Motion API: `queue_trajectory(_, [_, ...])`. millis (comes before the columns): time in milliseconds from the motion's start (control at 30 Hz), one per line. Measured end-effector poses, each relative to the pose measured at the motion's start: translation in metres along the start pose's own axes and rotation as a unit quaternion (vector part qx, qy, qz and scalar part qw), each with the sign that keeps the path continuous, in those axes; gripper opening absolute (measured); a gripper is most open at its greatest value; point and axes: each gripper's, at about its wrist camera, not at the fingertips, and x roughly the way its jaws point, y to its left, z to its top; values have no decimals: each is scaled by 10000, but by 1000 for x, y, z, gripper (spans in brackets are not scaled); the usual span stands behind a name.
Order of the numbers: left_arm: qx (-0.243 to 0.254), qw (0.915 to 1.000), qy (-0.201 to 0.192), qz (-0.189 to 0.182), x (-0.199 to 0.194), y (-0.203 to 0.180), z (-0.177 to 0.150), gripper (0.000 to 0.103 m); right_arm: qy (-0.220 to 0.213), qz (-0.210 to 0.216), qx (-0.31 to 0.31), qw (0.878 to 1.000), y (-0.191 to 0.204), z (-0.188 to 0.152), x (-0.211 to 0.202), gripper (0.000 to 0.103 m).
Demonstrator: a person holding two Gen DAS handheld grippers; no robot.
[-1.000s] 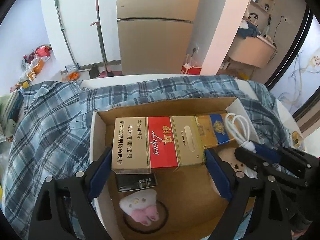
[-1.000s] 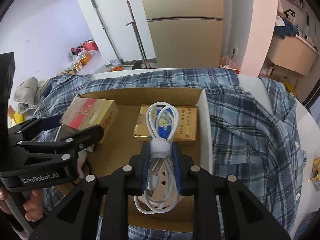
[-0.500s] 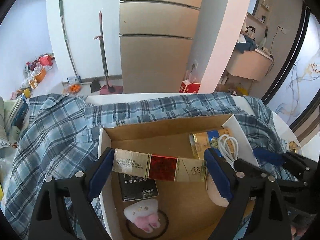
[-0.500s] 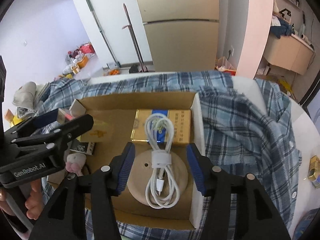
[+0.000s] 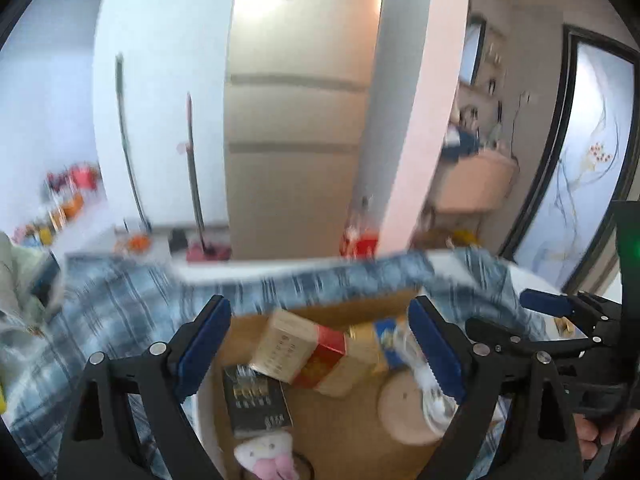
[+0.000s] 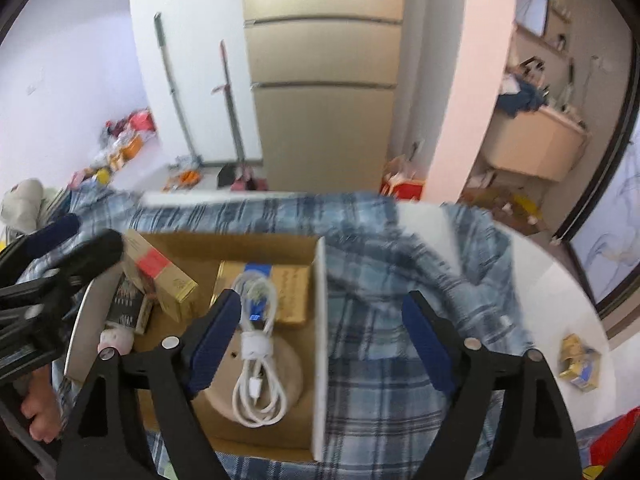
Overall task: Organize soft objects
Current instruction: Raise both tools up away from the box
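From the left wrist, the left gripper [image 5: 320, 344] stands with jaws apart and empty above the cardboard box [image 5: 256, 316], where the red-and-gold carton [image 5: 308, 350] lies tilted beside a black packet [image 5: 256, 404] and a pink plush toy [image 5: 266, 458]. From the right wrist, the right gripper [image 6: 320, 344] is likewise spread and empty, the coiled white cable [image 6: 258, 356] resting on a tan round pad [image 6: 288, 372] inside the box, the plaid shirt [image 6: 404, 280] draped around it. The tilted carton could topple onto the plush, and a finger could snag the shirt and drag the box.

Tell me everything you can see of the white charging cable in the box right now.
The white cable is coiled into a long loop, cinched at its middle by a white band, with a plug end showing inside the lower loop. It lies flat in the cardboard box, its lower half on a round tan disc and its upper loop over the gold-and-blue carton. Neither claw touches it; both are open.
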Motion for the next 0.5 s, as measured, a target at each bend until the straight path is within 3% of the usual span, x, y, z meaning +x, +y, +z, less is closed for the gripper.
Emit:
queue_trajectory(33, [81,9996,-227,123,-9,-2,1,103,-126,-40,72,9999,-3,2,-6,82])
queue_trajectory(133, [239,9934,-977,558,-37,-8,5,103,-553,67,177,9983,-10,8,-31,86])
queue_trajectory(400, [109,9858,-1653,272,-98,-13,21,103,-1786,6,2,9839,-6,16,-103,103])
queue_trajectory(500, [246,9824,-1831,266,-126,-26,27,103,-2192,-49,-96,9756,-1,15,-131,102])
